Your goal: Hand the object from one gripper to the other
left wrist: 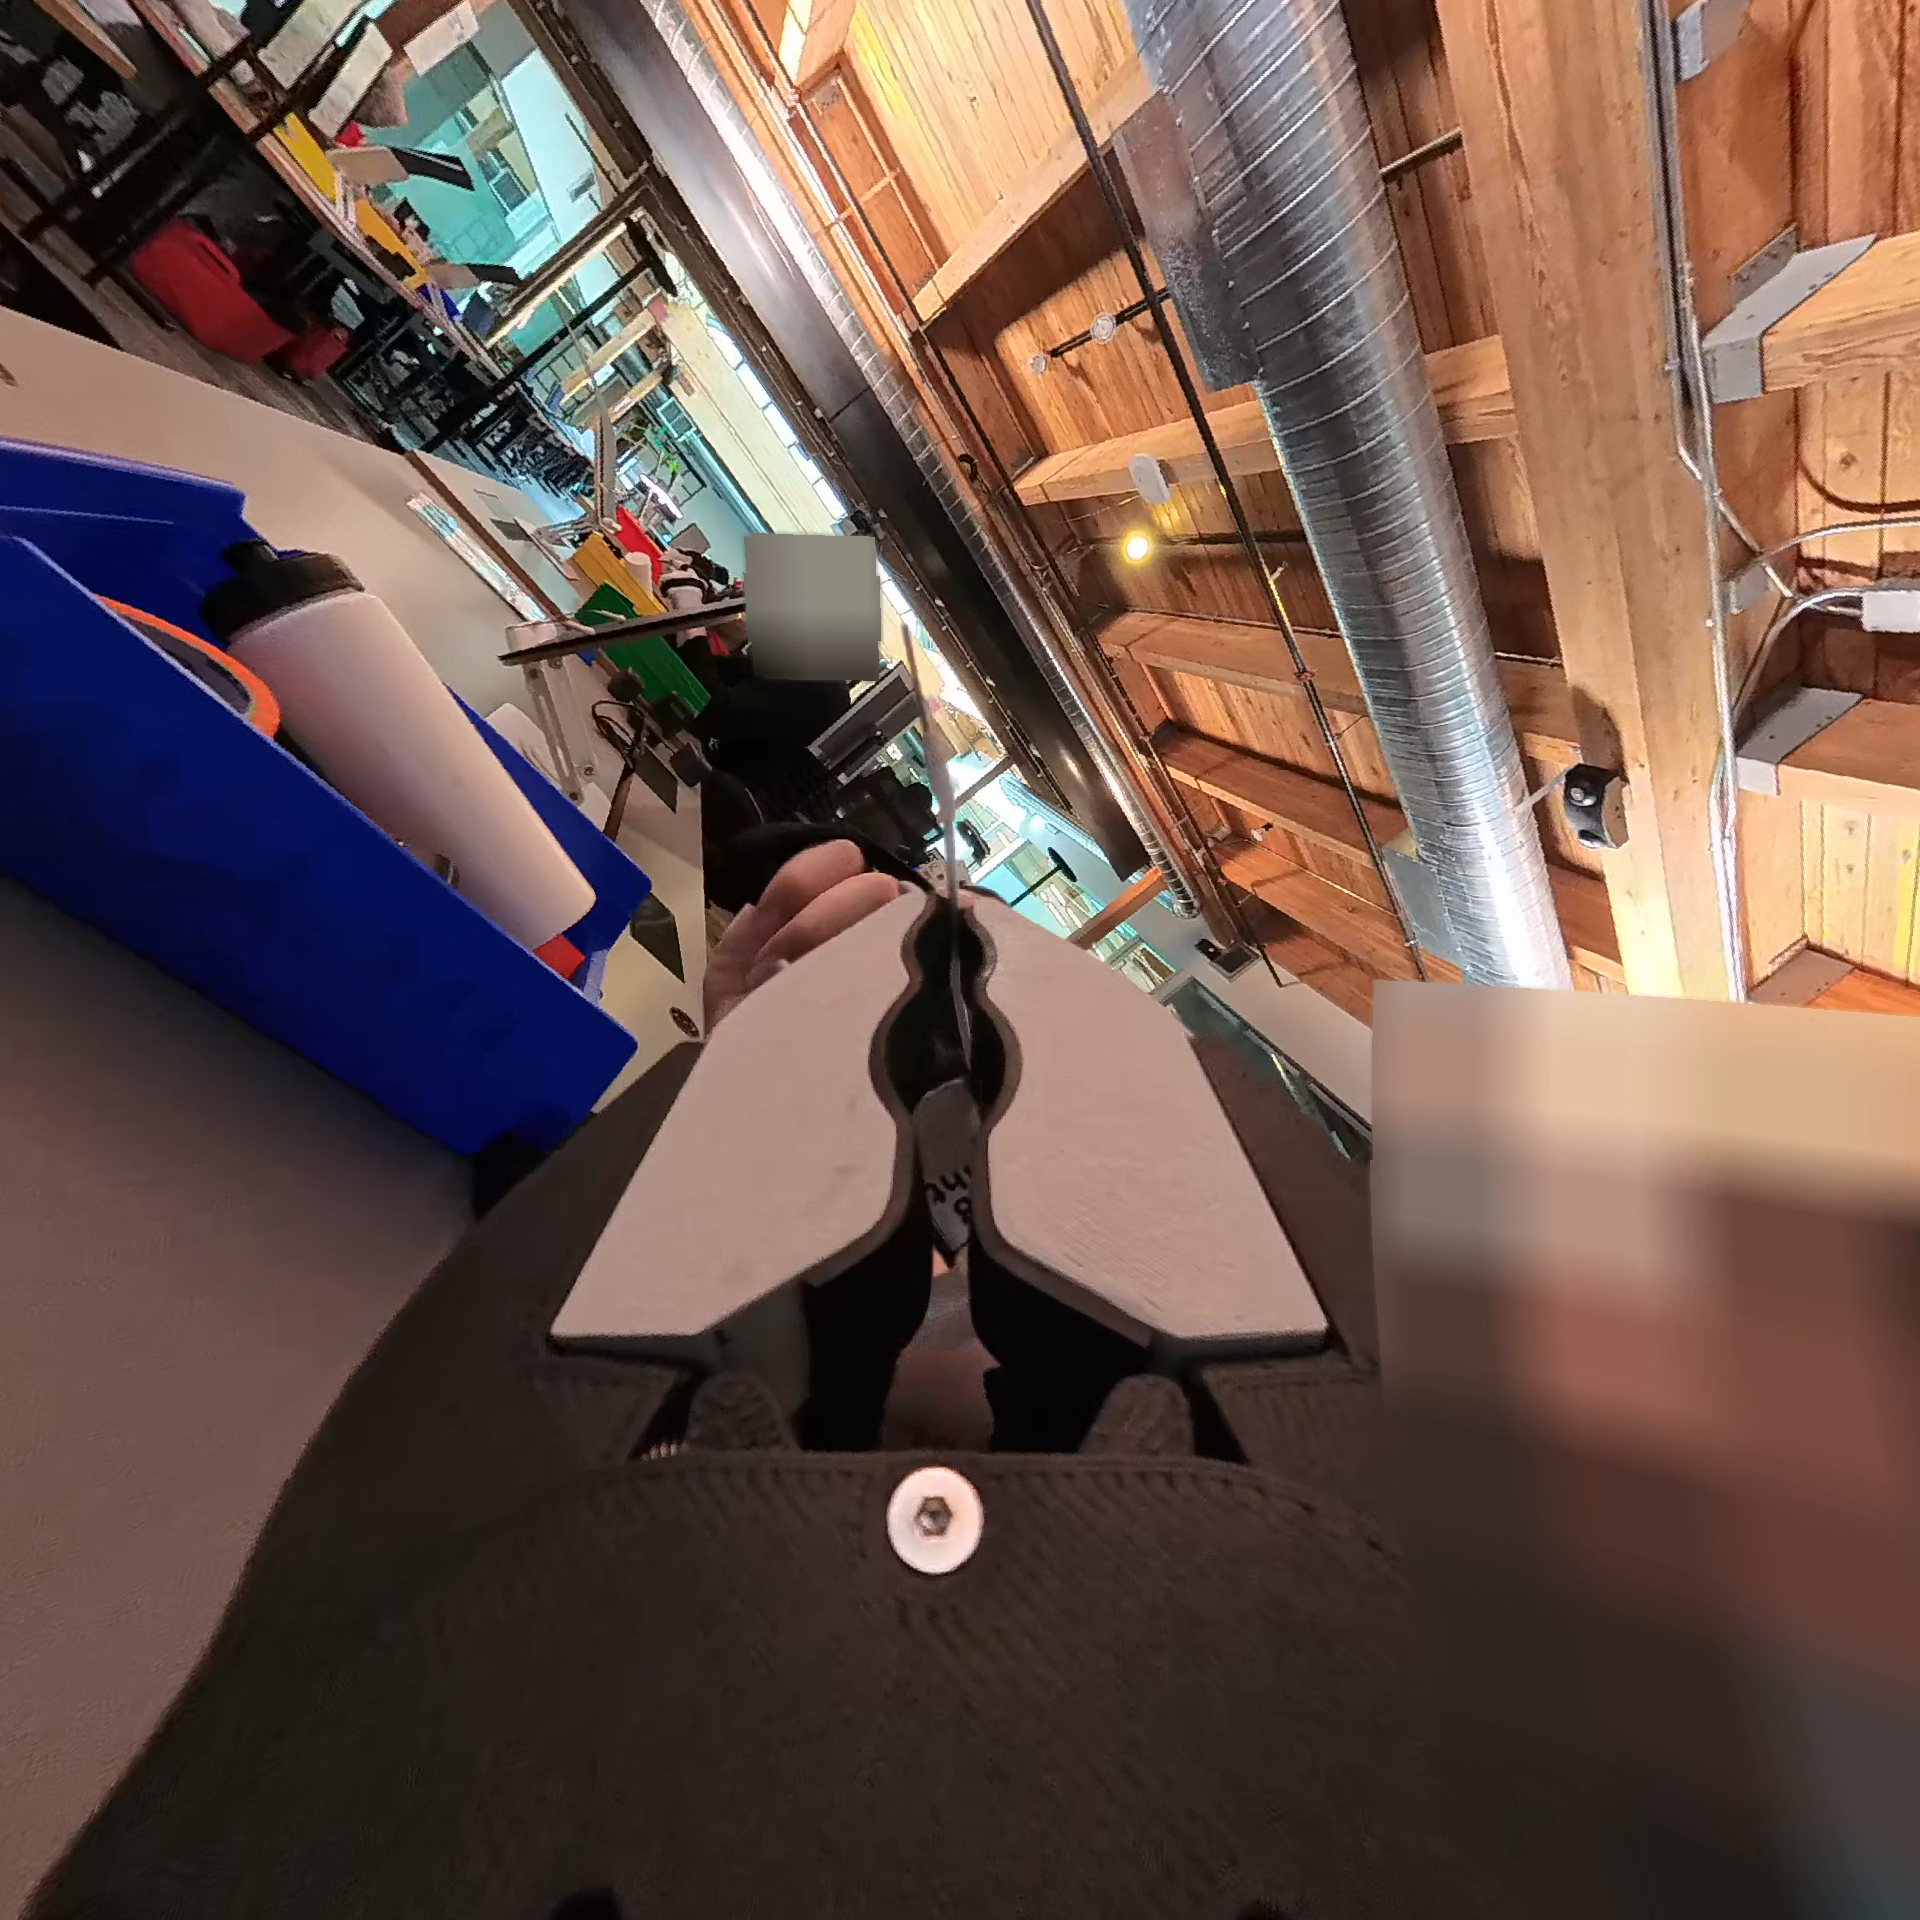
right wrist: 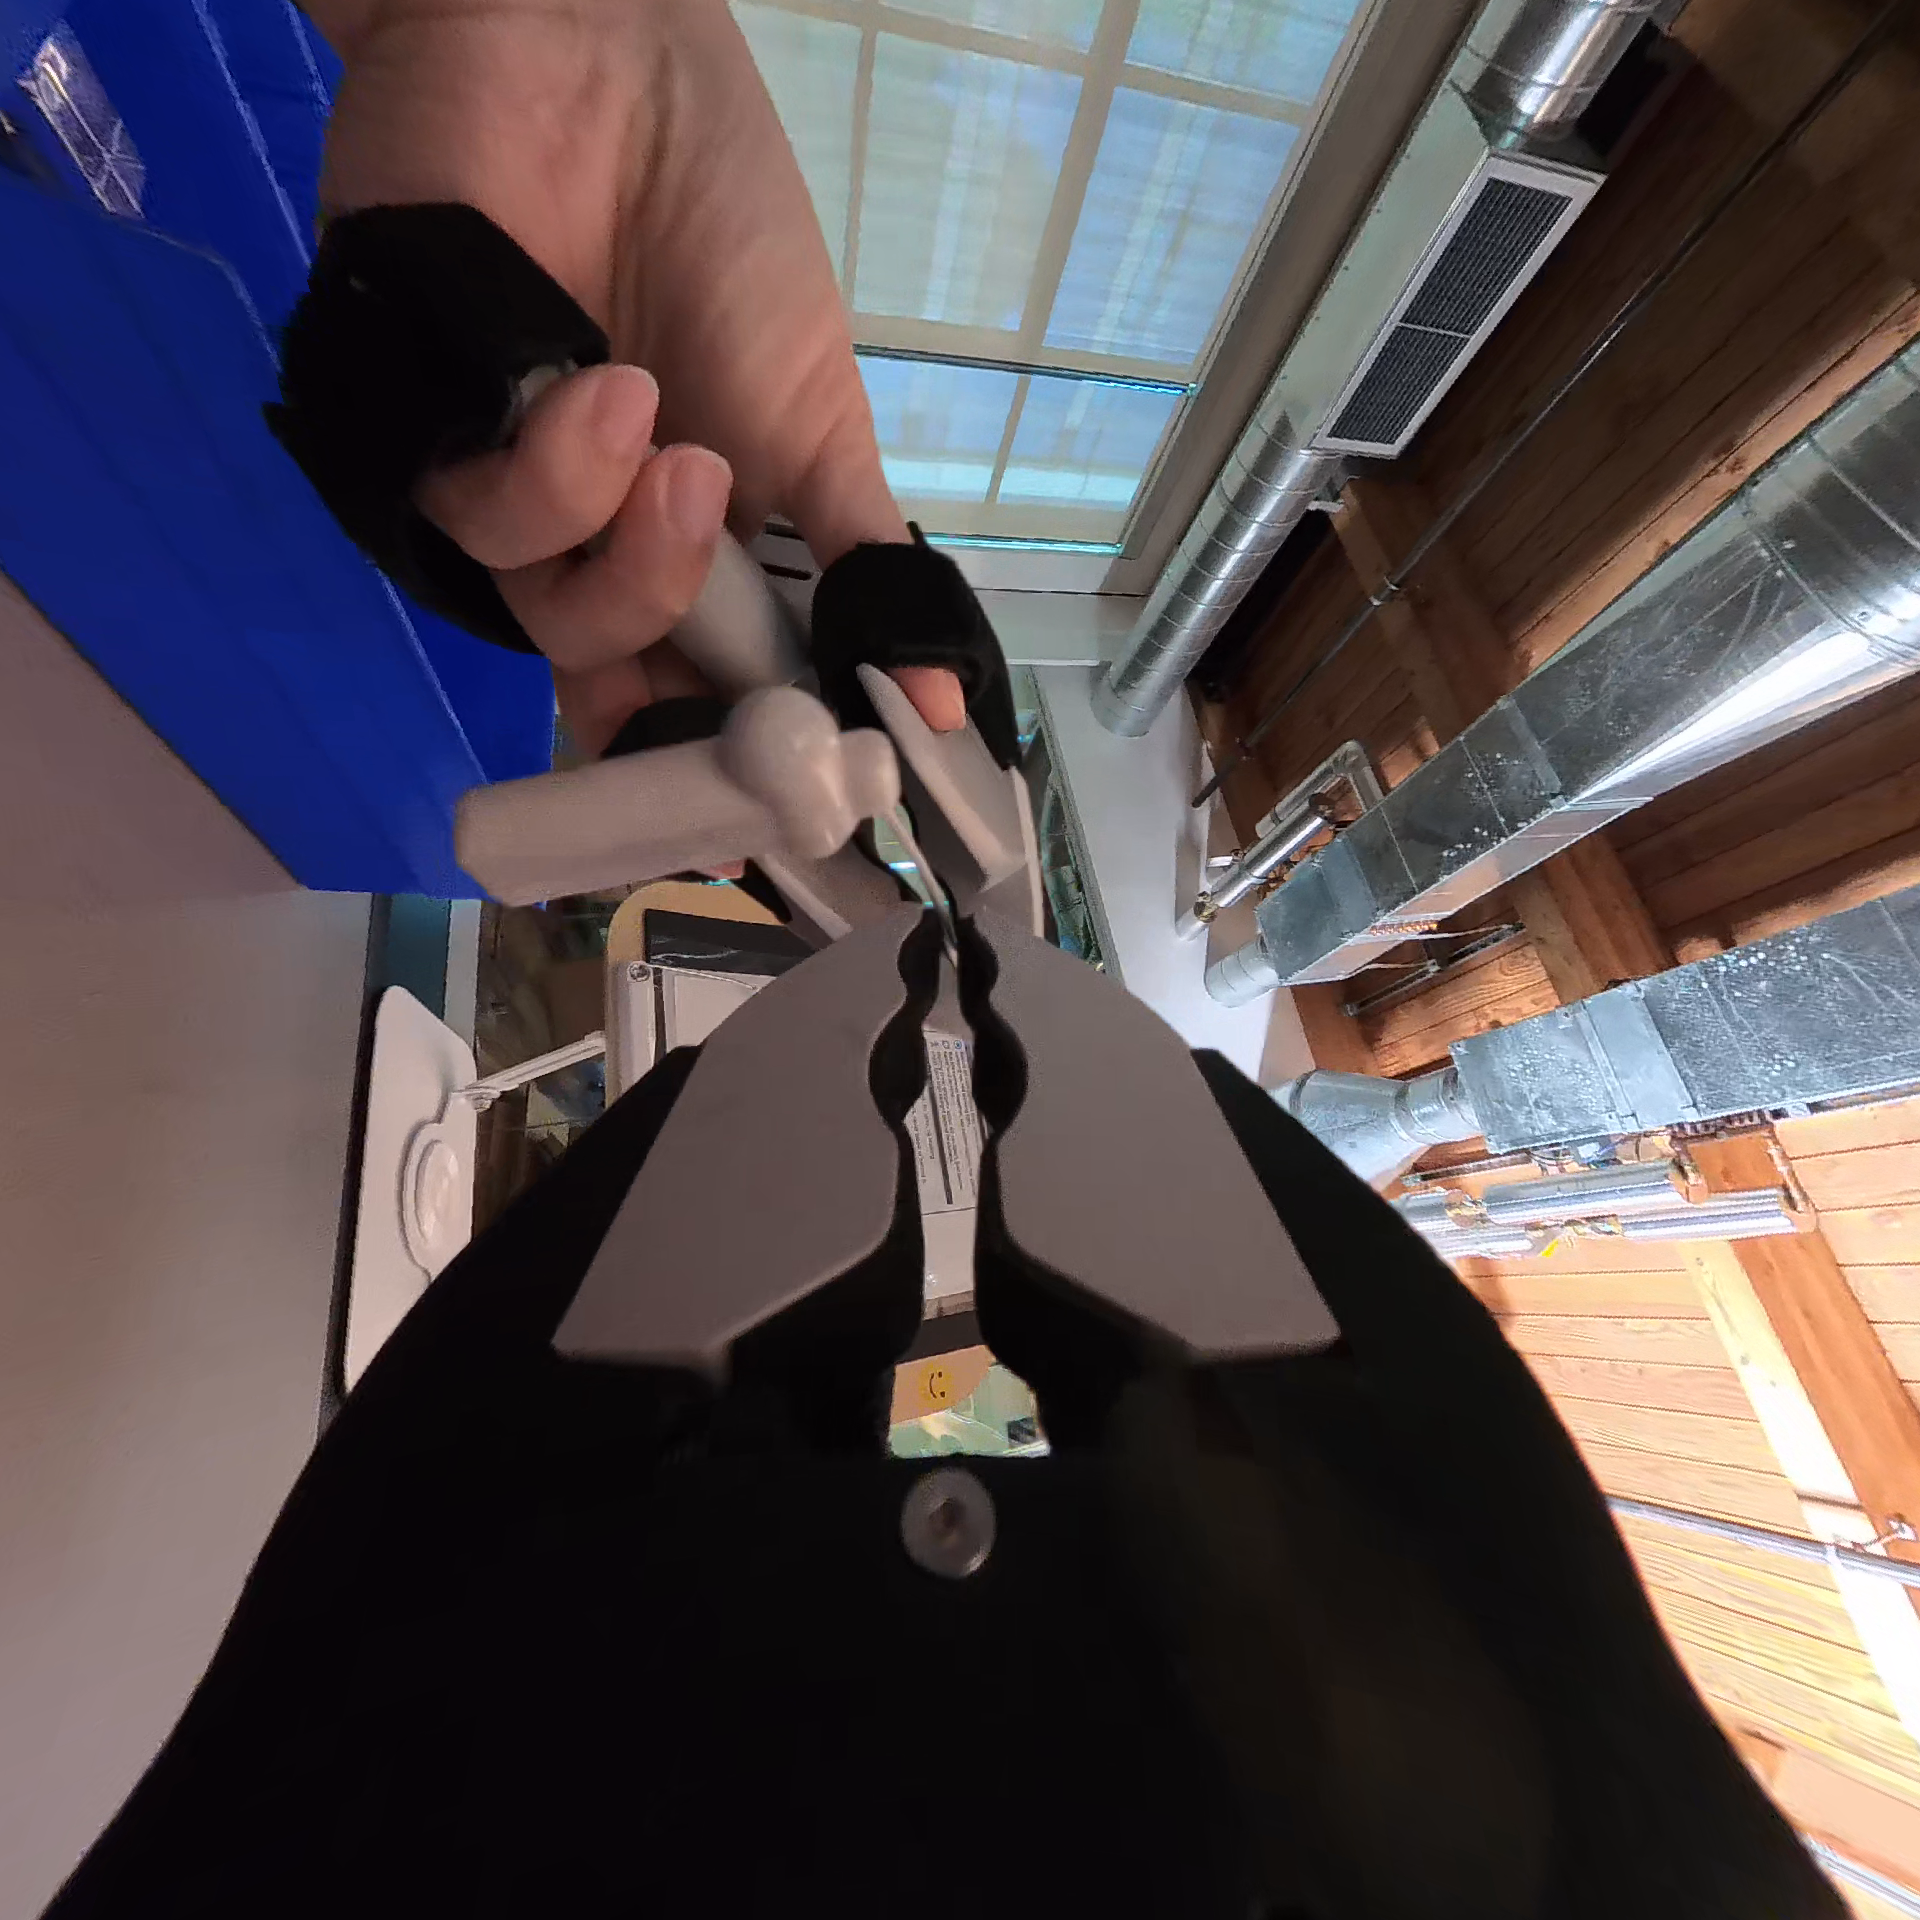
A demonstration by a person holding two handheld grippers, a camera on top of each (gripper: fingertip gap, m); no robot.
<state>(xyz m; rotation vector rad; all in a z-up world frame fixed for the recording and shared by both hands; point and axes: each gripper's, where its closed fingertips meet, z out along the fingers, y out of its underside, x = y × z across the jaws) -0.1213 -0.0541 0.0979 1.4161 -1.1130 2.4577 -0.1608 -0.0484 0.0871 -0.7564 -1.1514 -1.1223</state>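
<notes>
A thin silvery strip [left wrist: 925, 748], seen edge-on, runs between my left gripper's fingers and sticks out well beyond the tips. A small white tag [left wrist: 951, 1195] sits on it near the finger bases. My left gripper [left wrist: 949, 902] is shut on the strip. In the right wrist view the left gripper [right wrist: 935, 790] is close ahead, held by a hand [right wrist: 644, 260] with black straps. The strip [right wrist: 914, 862] curves from it into my right gripper [right wrist: 943, 923], whose tips are closed on the strip's end. Both grippers are raised and point up towards the ceiling.
A blue bin [left wrist: 260, 883] stands on the pale table [left wrist: 156, 1351] at the left, holding a white bottle [left wrist: 395, 748] and an orange tape roll [left wrist: 208, 665]. The bin also shows in the right wrist view [right wrist: 156, 468]. A hand [left wrist: 800, 914] sits just behind my left fingers. Both grippers' tips are close together, under 4 cm apart.
</notes>
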